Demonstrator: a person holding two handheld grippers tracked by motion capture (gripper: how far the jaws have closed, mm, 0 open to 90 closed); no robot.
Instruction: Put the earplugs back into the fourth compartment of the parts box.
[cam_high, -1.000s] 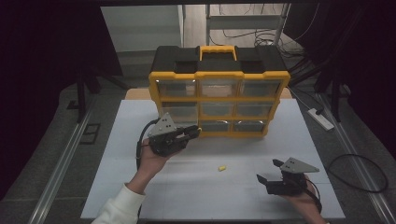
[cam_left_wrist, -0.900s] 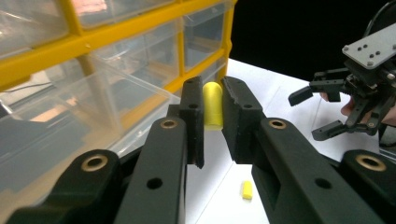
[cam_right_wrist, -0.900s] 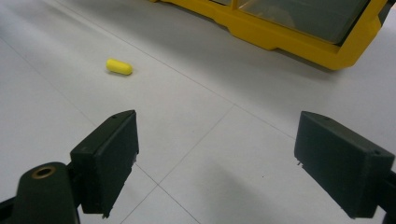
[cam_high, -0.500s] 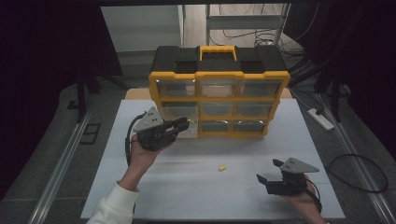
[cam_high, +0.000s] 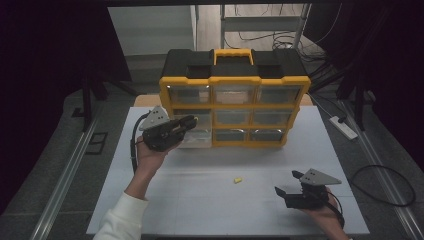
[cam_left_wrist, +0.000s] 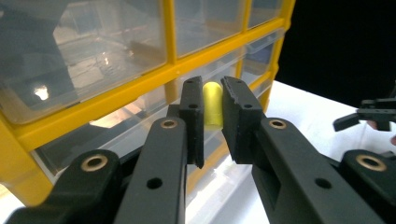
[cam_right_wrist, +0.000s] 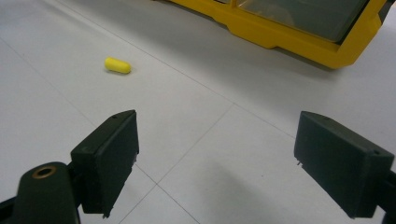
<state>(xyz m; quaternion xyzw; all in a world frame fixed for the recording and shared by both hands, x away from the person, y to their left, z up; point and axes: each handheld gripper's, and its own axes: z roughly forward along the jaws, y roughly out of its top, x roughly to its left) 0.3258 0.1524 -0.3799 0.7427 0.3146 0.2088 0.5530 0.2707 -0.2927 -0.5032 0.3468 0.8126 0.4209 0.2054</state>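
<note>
Held capsule: a small yellow capsule (cam_left_wrist: 213, 103) sits pinched between the jaws of the left gripper (cam_left_wrist: 213, 122), standing up above the jaw tips, right in front of the organizer's drawers.
Left gripper: clamped on that capsule; in the high view it (cam_high: 186, 123) hovers up off the table, tips just at the open clear drawer (cam_high: 196, 136) on the organizer's lower left.
Organizer: the yellow-and-black drawer cabinet (cam_high: 235, 82) stands directly ahead of the left gripper, clear drawer fronts facing the person; the yellow frame bars run just behind the capsule in the left gripper view.
Loose capsule: a second yellow capsule (cam_high: 238, 180) lies on the white table (cam_high: 200, 210), ahead and to the left of the right gripper, well apart from it; seen also at (cam_right_wrist: 117, 65).
Right gripper: jaws spread wide, nothing between them (cam_right_wrist: 217, 156); it rests low near the table's near right part (cam_high: 290, 186), well apart from the left gripper.
</note>
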